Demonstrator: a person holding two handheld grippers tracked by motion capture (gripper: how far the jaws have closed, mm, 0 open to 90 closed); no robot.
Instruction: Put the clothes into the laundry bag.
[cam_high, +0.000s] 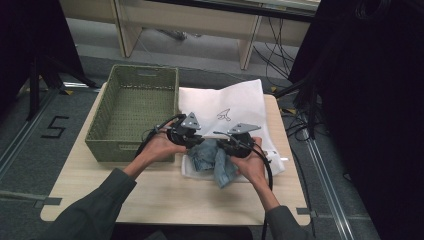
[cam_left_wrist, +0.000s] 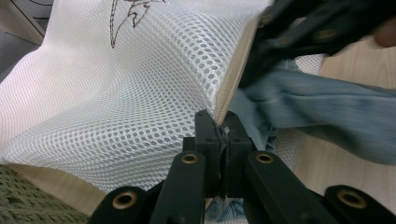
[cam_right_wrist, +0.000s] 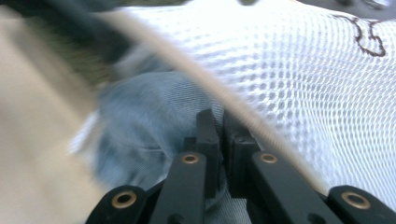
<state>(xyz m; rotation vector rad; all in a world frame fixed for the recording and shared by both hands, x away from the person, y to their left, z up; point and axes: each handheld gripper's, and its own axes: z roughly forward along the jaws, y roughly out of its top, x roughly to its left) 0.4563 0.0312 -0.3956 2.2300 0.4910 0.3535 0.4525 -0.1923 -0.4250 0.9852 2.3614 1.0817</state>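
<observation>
A white mesh laundry bag (cam_high: 225, 102) with a small black drawing lies on the wooden table. A blue denim garment (cam_high: 216, 161) sits at its open near end, partly inside. My left gripper (cam_left_wrist: 219, 123) is shut on the bag's beige zipper edge (cam_left_wrist: 233, 79) and holds it up off the table. My right gripper (cam_right_wrist: 219, 119) is shut with the denim (cam_right_wrist: 144, 116) bunched at its tips, just beside the bag's edge (cam_right_wrist: 196, 70). In the high view, the left gripper (cam_high: 200, 141) and the right gripper (cam_high: 222, 146) stand close together over the denim.
A green woven basket (cam_high: 131, 150) stands at the table's left, right beside the bag and the left hand. Bare tabletop (cam_high: 165, 195) lies in front of the hands. Black cables and stands crowd the floor to the right.
</observation>
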